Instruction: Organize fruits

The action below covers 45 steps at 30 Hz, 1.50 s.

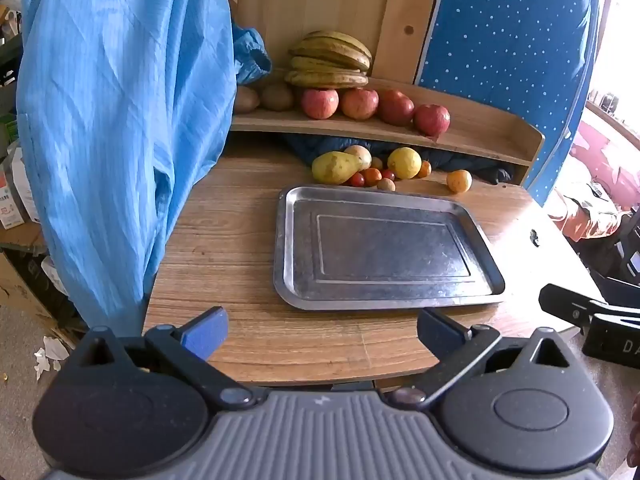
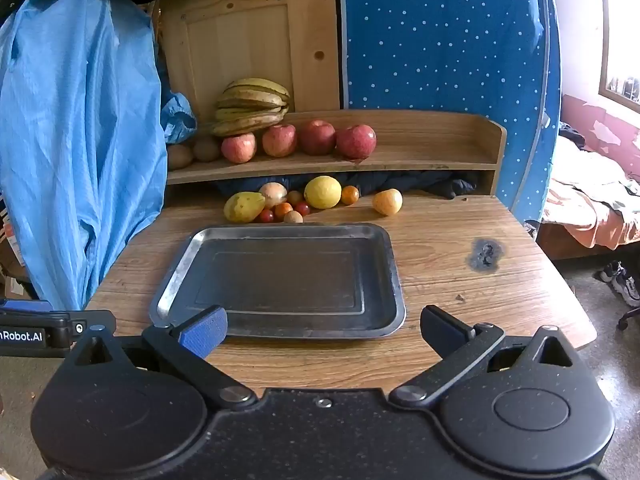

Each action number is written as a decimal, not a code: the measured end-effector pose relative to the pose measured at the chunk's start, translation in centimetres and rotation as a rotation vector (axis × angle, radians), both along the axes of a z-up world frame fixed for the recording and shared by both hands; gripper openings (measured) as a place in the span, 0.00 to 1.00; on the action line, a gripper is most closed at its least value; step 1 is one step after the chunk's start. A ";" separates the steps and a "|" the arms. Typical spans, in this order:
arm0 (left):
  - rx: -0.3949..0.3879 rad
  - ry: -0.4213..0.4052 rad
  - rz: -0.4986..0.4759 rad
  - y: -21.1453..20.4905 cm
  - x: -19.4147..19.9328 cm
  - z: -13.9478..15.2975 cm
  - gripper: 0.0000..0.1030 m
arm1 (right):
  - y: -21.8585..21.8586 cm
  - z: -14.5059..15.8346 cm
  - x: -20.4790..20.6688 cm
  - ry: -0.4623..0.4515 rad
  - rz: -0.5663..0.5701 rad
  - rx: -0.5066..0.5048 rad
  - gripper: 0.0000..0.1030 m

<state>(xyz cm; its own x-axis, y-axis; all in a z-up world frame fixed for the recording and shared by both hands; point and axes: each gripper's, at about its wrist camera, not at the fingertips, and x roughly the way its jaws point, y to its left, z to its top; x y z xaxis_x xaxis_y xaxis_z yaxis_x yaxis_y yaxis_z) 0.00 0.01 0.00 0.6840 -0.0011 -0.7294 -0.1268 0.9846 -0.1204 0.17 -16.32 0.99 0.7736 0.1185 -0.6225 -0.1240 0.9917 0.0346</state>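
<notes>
An empty metal tray (image 1: pixel 472 216) (image 2: pixel 396 264) lies on the wooden table. Behind it is a pile of loose fruit: a yellow-green pear (image 1: pixel 334 167) (image 2: pixel 244 207), a lemon (image 1: pixel 404 163) (image 2: pixel 322 192), an onion (image 2: pixel 273 194), small tomatoes (image 1: pixel 372 177) (image 2: pixel 283 210), and one orange-yellow fruit apart to the right (image 1: pixel 459 181) (image 2: pixel 387 201). On the shelf above sit bananas (image 1: pixel 330 56) (image 2: pixel 252 106), several red apples (image 1: pixel 378 106) (image 2: pixel 316 138) and kiwis (image 1: pixel 277 97) (image 2: pixel 206 148). My left gripper (image 1: pixel 322 330) and right gripper (image 2: pixel 322 328) are open and empty, at the table's near edge, short of the tray.
A blue cloth (image 1: pixel 120 120) (image 2: pixel 76 140) hangs at the table's left. A blue dotted panel (image 1: pixel 508 32) (image 2: pixel 440 36) stands behind the shelf. A burn mark (image 2: pixel 486 254) is on the table right of the tray. The right gripper's body shows at the left view's right edge (image 1: pixel 592 316).
</notes>
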 end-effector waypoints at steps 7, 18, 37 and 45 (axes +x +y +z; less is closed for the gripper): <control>0.003 0.006 0.001 0.0 -0.1 0.0 0.99 | -0.1 -0.1 0.2 0.000 0.000 0.001 0.99; 0.001 0.016 0.001 0.0 0.2 -0.2 0.99 | 0.0 -0.2 0.4 0.007 -0.001 0.001 0.99; -0.002 0.022 0.001 0.1 0.3 -0.2 0.99 | -0.1 -0.3 0.5 0.012 -0.001 0.000 0.99; -0.002 0.027 0.001 0.0 0.2 -0.6 0.99 | -0.1 -0.1 0.9 0.016 0.000 0.000 0.99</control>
<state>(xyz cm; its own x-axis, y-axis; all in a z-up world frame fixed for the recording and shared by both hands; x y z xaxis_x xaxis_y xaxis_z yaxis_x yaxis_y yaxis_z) 0.21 0.06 -0.60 0.6639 -0.0018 -0.7478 -0.1307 0.9843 -0.1184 1.04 -16.38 0.84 0.7637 0.1189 -0.6346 -0.1238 0.9916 0.0369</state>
